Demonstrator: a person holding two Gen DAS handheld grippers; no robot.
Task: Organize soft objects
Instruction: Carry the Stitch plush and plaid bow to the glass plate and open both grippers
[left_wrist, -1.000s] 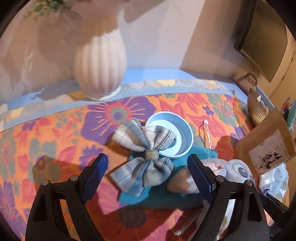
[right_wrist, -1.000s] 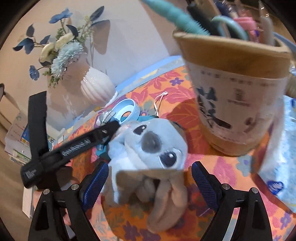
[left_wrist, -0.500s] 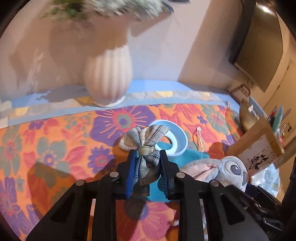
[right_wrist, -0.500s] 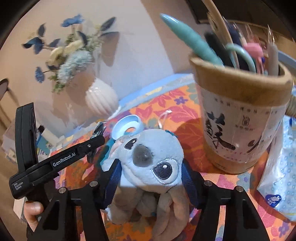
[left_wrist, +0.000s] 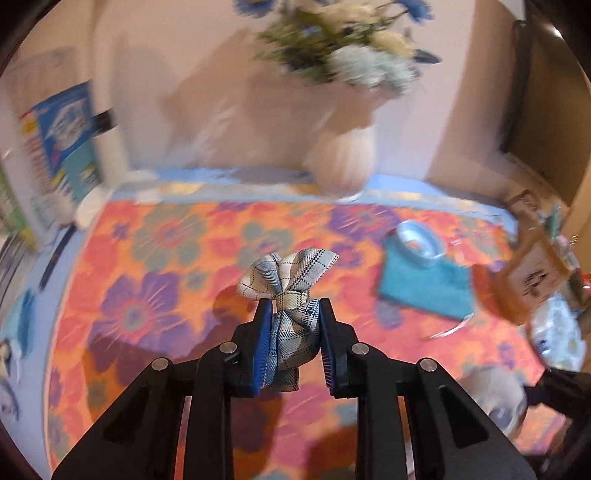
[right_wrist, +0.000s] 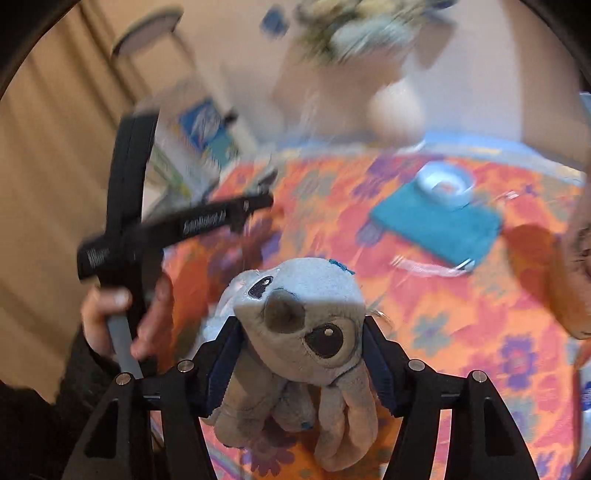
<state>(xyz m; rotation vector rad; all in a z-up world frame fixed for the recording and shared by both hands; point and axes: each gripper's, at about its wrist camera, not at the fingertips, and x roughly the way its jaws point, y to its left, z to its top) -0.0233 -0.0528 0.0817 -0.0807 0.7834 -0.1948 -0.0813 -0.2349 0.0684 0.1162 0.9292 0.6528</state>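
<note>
Soft toys are up off the flowery cloth so they can move: left gripper squeezes the checked bow, right gripper hugs the grey plush, blue towel at two o'clock.

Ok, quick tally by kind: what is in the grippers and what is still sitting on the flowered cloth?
Plaid bows, clamped in the left hand-held gripper: 1
Plush toys, clamped in the right hand-held gripper: 1
Teal cloths on the flowered tablecloth: 1
Pale blue rings on the teal cloth: 1
White vases of flowers: 1
Total: 5
</note>
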